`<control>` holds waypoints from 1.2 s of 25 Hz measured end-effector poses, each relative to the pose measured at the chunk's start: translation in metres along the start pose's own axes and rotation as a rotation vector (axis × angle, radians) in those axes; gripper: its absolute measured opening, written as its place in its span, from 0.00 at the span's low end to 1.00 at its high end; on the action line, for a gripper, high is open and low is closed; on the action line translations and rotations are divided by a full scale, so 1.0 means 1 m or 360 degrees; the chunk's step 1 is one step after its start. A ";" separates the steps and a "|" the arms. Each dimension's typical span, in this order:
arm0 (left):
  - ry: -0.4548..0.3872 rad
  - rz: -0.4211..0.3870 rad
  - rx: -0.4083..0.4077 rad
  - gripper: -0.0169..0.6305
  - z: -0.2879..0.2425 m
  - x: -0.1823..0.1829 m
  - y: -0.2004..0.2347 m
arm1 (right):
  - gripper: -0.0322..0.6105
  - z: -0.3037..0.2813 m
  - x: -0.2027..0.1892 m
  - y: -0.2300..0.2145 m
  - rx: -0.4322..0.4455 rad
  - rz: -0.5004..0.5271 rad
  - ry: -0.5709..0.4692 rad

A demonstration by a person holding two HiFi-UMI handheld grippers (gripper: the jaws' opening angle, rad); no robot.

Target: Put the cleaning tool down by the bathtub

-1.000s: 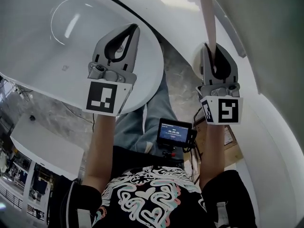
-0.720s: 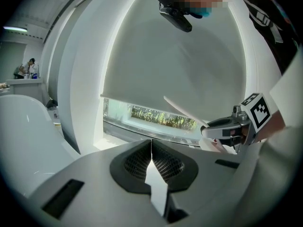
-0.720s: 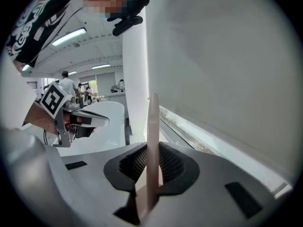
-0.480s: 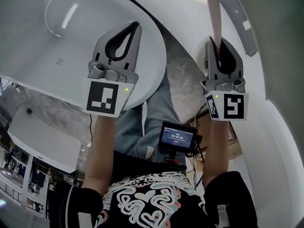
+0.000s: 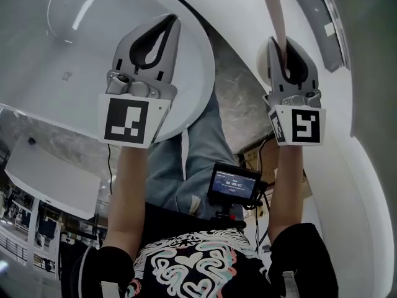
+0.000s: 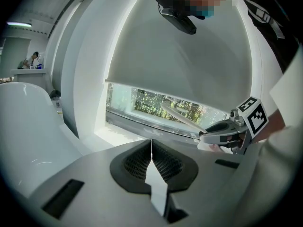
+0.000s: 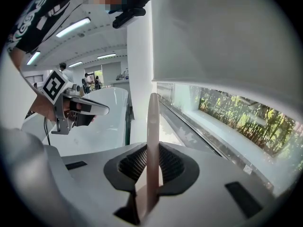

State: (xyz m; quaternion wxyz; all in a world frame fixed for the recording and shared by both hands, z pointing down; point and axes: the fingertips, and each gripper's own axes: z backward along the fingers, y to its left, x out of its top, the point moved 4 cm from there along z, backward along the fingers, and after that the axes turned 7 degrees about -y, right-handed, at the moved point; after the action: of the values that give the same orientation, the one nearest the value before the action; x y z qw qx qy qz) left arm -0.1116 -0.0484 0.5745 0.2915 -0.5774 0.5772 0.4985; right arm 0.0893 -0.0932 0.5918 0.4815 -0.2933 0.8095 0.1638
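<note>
Beside bathtub (image 5: 62, 54) | arms (image 5: 127, 191) outstretched | right gripper (image 5: 286, 43) clamps cleaning tool (image 5: 273, 8) | left gripper (image 5: 167, 23) closed, empty

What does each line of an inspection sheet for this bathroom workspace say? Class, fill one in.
surface: white bathtub, bare where visible; grey marbled floor beside it
job's things: cleaning tool's pale handle upright in the right gripper; its head is out of view
clutter: what looks like a brown box on the floor
grippers: left gripper shut, empty; right gripper shut on the handle
cables: dark cables beside the small screen at the person's chest
surroundings: window with greenery under a lowered blind
</note>
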 end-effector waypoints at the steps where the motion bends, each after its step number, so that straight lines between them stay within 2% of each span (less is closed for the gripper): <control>1: 0.0005 -0.0004 -0.0001 0.05 -0.003 -0.004 -0.002 | 0.18 -0.001 -0.005 -0.003 0.0001 -0.0001 0.0005; 19: 0.0100 0.0047 0.0031 0.05 -0.032 -0.049 -0.002 | 0.18 -0.044 -0.080 -0.025 0.0094 0.0127 0.0249; 30: 0.0171 0.0004 0.0020 0.05 -0.037 -0.074 0.003 | 0.18 -0.064 -0.123 -0.027 0.0156 0.0185 0.0436</control>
State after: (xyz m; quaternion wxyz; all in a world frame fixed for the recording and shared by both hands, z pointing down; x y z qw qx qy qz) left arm -0.0936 -0.0546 0.6546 0.2629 -0.6009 0.5958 0.4635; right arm 0.1075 -0.1101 0.7310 0.3701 -0.2417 0.8902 0.1103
